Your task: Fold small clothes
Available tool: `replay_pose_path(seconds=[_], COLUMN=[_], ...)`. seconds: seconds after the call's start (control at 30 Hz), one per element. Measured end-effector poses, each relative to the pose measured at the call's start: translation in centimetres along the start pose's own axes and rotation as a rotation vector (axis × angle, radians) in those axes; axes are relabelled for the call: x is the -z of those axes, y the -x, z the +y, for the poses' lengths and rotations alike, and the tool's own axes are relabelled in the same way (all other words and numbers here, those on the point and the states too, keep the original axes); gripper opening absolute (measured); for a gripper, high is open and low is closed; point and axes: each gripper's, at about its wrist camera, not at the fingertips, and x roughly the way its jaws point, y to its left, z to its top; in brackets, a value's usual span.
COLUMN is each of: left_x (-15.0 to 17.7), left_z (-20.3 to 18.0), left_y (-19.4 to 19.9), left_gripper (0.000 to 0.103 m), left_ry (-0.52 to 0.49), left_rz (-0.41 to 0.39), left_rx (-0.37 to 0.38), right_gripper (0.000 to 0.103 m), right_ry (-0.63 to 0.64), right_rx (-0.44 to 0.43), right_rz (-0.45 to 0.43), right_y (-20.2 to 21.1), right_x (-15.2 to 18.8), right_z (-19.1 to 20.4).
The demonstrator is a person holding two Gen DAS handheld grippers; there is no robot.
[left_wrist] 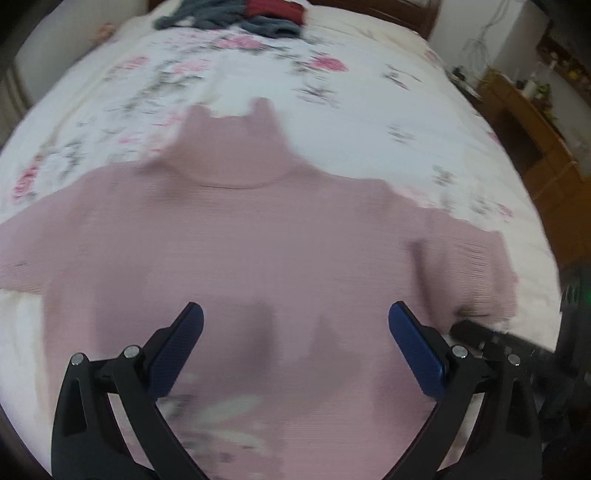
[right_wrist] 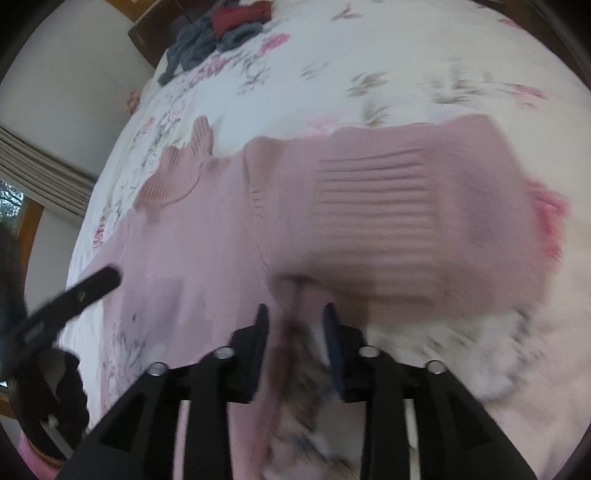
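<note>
A floral bedspread fills the frame; a wooden cabinet stands at right, and a window with curtain at left.

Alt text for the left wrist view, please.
A pink turtleneck sweater lies spread flat on a floral bedspread, collar pointing away. The left tool hovers open above its lower body, holding nothing. Grey and red clothes are piled at the bed's far end.

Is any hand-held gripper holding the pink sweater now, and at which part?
No. The left hand-held gripper and right hand-held gripper are open above the pink sweater.
</note>
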Motion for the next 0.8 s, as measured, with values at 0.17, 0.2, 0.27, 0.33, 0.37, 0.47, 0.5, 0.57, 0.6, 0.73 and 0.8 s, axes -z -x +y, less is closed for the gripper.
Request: replay_pose_path(seconds=[0.17, 0.2, 0.27, 0.33, 0.37, 0.47, 0.5, 0.57, 0.6, 0.73, 0.8], left_x=[-0.9, -1.0, -1.0, -1.0, -1.0, -1.1, -1.1, -0.9, -0.9, -0.8, -1.0], left_z=[-5.4, -6.1, -8.1, -9.4, -9.9, -11.1, -11.4, -11.9, -12.1, -12.0, -11.3], left_y=[-2.4, -2.9, -4.4, -5.9, -6.8, -9.0, -9.5, -9.8, -9.5, -7.3, -5.7], left_gripper=[0.099, 0.097, 0.089, 0.073, 0.070, 0.045, 0.028, 0.021, 0.016, 0.013, 0.013], left_ry=[-0.029, -0.034, -0.041, -0.039, -0.028, 0.008, 0.013, 0.009, 0.004, -0.008, -0.005], left_rz=[0.057, 0.071, 0.125, 0.173, 0.202, 0.264, 0.275, 0.271, 0.252, 0.162, 0.114], left_rx=[0.114, 0.128, 0.168, 0.194, 0.208, 0.246, 0.258, 0.253, 0.250, 0.262, 0.280], right_gripper=[0.036, 0.036, 0.036, 0.036, 0.036, 0.036, 0.036, 0.036, 0.036, 0.036, 0.036], right_ry=[-0.081, -0.096, -0.122, -0.138, -0.140, -0.133, -0.129, -0.122, -0.119, -0.130, -0.135], right_rx=[0.038, 0.045, 0.070, 0.086, 0.090, 0.107, 0.111, 0.121, 0.127, 0.128, 0.126], right_rz=[-0.030, -0.035, -0.046, -0.060, -0.067, -0.083, -0.084, -0.083, -0.082, -0.079, -0.078], right_y=[3.8, 4.3, 5.4, 6.3, 6.6, 7.4, 7.5, 7.4, 7.3, 7.0, 6.8], right_x=[2.3, 2.6, 3.3, 4.0, 4.2, 4.8, 4.9, 5.0, 4.9, 5.0, 4.9], right_z=[-4.7, -5.6, -7.3, -8.4, -8.8, -9.2, -9.1, -9.0, -8.8, -8.9, -8.9])
